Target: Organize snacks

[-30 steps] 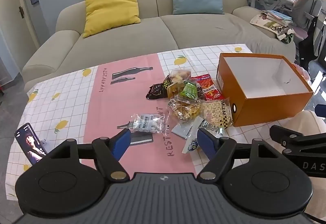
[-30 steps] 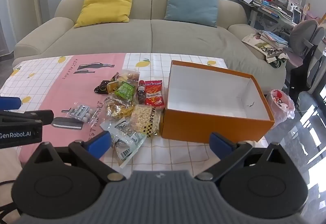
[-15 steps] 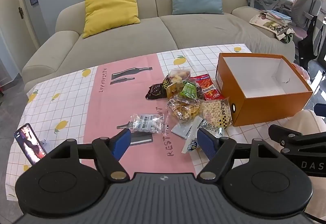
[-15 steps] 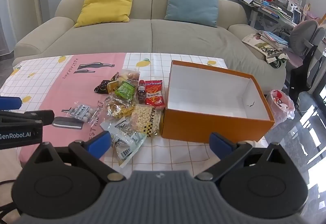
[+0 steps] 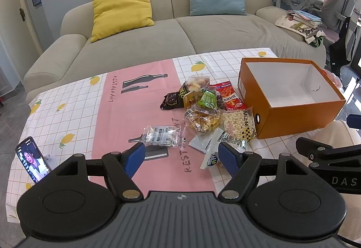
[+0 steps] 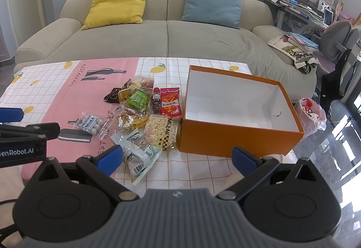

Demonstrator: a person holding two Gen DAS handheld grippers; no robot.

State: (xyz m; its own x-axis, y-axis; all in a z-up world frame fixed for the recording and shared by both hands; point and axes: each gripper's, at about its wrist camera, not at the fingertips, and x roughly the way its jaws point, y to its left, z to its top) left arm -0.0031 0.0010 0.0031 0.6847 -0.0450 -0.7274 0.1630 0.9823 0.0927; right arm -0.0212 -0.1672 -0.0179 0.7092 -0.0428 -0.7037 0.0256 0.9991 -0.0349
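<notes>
Many snack packets (image 5: pixel 204 110) on lemon-print tablecloth (image 5: pixel 74 112), sofa (image 5: pixel 158 31) behind

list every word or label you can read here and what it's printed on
"RESTAURANT": pink tablecloth, once by the bottle drawings, once near the left gripper.
"MILNI" (roughly): bag of pale puffs.
"GenRobot.AI": left gripper's side, in the right wrist view.
"DAS", cut off: right gripper's side, in the left wrist view.
Too small or blurred: red snack bag, green packet, white-ball packet, barcoded packet.
</notes>
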